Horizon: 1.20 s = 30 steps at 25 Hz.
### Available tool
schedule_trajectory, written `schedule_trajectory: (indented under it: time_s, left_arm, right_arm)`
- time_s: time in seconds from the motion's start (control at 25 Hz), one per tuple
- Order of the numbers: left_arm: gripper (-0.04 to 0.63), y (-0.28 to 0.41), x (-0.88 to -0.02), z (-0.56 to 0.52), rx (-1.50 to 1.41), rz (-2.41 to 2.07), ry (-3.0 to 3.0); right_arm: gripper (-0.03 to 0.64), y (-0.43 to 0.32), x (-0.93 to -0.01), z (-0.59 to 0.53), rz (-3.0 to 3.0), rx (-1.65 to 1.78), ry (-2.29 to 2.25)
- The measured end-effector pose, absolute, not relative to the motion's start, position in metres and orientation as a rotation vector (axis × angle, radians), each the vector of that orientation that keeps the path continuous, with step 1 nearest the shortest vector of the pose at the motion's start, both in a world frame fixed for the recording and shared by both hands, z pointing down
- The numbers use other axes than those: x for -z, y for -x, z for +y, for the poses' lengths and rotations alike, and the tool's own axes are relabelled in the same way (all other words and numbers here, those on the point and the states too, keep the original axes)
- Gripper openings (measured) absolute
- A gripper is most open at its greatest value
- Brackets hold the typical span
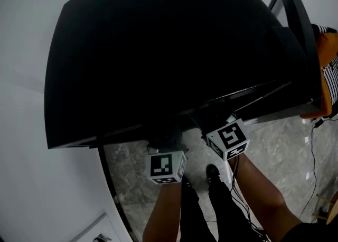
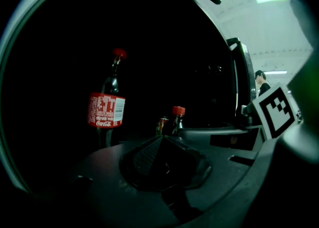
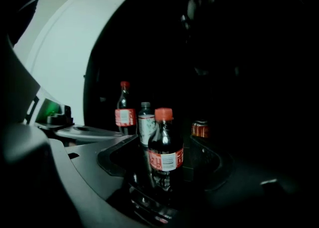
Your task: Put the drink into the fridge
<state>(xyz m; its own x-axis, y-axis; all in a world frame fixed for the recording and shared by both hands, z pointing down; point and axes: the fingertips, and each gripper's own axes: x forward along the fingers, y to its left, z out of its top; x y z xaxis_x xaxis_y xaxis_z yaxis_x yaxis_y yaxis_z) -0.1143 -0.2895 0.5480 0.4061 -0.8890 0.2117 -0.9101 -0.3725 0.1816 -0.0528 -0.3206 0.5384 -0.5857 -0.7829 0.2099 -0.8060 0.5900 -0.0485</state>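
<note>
Before the dark fridge point(image 1: 158, 50), the left gripper point(image 2: 160, 142) has its jaws pressed together with nothing between them. To its right, the right gripper point(image 3: 164, 145) clasps an upright red-capped cola bottle point(image 3: 165, 160) at the fridge's opening. Deeper inside the fridge stand a taller cola bottle point(image 3: 125, 115), a pale-labelled bottle point(image 3: 145, 125) and a can point(image 3: 200, 129).

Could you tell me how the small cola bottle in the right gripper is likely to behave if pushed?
The cola bottle in the right gripper looks full of dark liquid, so it is probably heavy for its size. It is tall and narrow, so a push near its red cap could tip it. Its smooth round body may slip.
</note>
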Motion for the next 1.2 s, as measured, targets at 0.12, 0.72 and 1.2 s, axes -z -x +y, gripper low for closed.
schedule_trajectory:
  time_s: [0.12, 0.72, 1.2]
  left_arm:
    - [0.012, 0.107, -0.532, -0.274, -0.134, -1.580, -2.381]
    - [0.012, 0.078, -0.438, -0.173, -0.230, -1.632, -2.281]
    - [0.012, 0.046, -0.321, -0.079, -0.224, -1.540, -2.461]
  right_arm:
    - [0.324, 0.046, -0.522, -0.298, -2.651, -0.188, -1.283]
    - [0.077, 0.014, -0.430, -0.195, -2.698, -0.285, -1.148]
    - [0.023, 0.000, -0.306, -0.102, -2.860, -0.178, -1.053]
